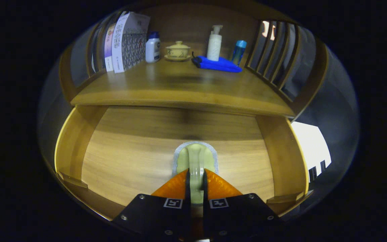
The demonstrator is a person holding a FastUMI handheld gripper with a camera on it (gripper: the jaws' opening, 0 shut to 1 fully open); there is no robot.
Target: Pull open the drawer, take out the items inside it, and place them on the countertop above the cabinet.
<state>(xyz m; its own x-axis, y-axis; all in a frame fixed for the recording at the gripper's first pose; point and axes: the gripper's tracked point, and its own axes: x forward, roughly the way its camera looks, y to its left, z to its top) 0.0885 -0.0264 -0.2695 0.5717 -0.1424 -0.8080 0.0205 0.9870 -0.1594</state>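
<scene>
the gripper (196, 178) is closed tight on the pale green brush (196, 161) handle, to lift it from the open drawer (119, 158).

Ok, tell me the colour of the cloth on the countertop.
Bright blue cloth, seen clearly in the gripper view.

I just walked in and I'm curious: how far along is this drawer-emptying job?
Done: the wooden drawer is pulled open. In hand: the claw has its orange fingers pressed on the handle of a pale green brush with a grey edge, over the drawer floor. Left: set it on the wooden countertop, beside the folded blue cloth.
</scene>
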